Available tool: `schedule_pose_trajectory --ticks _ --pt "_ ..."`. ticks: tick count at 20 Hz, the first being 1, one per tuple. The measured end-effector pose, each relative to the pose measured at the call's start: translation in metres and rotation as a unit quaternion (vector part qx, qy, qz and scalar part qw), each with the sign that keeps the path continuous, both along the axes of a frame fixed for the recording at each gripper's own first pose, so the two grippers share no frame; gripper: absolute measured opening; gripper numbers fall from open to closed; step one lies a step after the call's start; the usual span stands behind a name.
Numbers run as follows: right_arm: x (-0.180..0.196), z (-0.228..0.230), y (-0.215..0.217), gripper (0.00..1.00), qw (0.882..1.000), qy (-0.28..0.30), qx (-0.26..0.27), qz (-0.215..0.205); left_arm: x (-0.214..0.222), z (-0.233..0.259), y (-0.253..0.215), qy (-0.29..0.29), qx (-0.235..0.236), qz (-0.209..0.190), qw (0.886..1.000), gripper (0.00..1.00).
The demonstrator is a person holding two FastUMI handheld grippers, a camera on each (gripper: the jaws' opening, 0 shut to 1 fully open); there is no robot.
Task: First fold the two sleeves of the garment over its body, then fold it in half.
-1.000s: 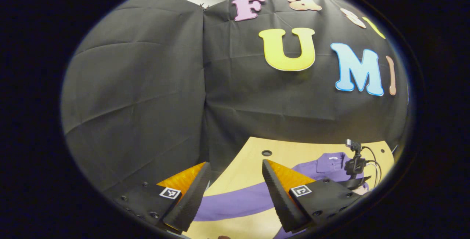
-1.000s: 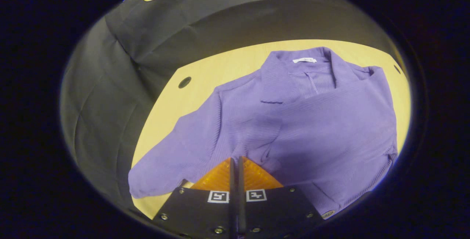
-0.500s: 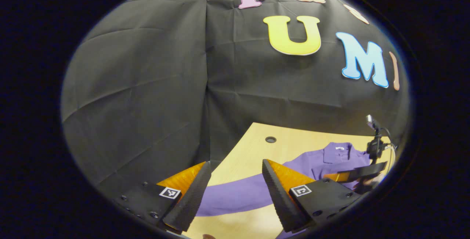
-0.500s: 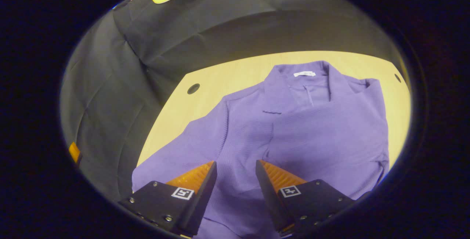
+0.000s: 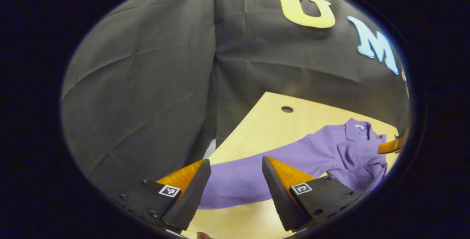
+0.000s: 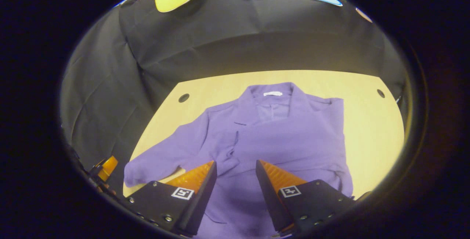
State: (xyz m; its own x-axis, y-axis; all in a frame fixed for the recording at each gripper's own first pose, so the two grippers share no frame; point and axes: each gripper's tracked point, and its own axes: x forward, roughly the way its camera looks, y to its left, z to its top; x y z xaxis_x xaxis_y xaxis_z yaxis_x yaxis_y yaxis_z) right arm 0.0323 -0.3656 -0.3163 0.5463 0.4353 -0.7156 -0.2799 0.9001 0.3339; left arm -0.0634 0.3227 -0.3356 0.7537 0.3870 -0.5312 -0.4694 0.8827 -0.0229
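**Op:** Shirt [image 6: 279, 140] lies flat on the bench [image 6: 371, 121], collar toward the back wall. I read the sleeve on my right side as already laid across the chest. The other sleeve [image 5: 238, 182] is spread out sideways from the body, toward the bench's left edge.

**Aide:** What are your tools doing?

**Op:** Left tool [image 5: 235, 189] is spread wide with nothing in it, hanging above that stretched sleeve near its cuff. Right tool [image 6: 235, 185] is spread just as wide, also holding nothing, over the shirt's lower half.

**Aide:** How will the cloth behave?

**Op:** It looks like a thin, light knit, so I expect it to be limp. It will sag and drag whatever it is attached to, and it may bunch where it is pinched. No stiffness to help a fold keep its line.

**Aide:** Where would you grab?

**Op:** At the cuff end of the loose sleeve, pinching both layers, then carrying it over the chest. The shoulder seam should act as the hinge.
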Motion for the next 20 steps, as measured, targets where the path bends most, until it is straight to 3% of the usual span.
schedule_pose_trajectory --ticks 5,13,18,20 --pt "-0.014 -0.005 -0.037 0.70 0.999 0.010 -0.024 -0.025 -0.003 -0.054 0.014 0.043 -0.016 0.013 0.999 0.96" --pt "-0.031 -0.011 -0.052 0.70 0.998 0.022 -0.034 -0.039 -0.014 -0.114 0.005 0.100 -0.048 0.035 0.993 0.95" --pt "-0.035 -0.013 -0.056 0.70 0.998 0.024 -0.035 -0.040 -0.015 -0.114 0.004 0.080 -0.058 0.046 0.994 0.95" --pt "-0.036 -0.014 -0.056 0.70 0.998 0.026 -0.033 -0.044 -0.013 -0.112 0.005 0.079 -0.049 0.037 0.995 0.89"
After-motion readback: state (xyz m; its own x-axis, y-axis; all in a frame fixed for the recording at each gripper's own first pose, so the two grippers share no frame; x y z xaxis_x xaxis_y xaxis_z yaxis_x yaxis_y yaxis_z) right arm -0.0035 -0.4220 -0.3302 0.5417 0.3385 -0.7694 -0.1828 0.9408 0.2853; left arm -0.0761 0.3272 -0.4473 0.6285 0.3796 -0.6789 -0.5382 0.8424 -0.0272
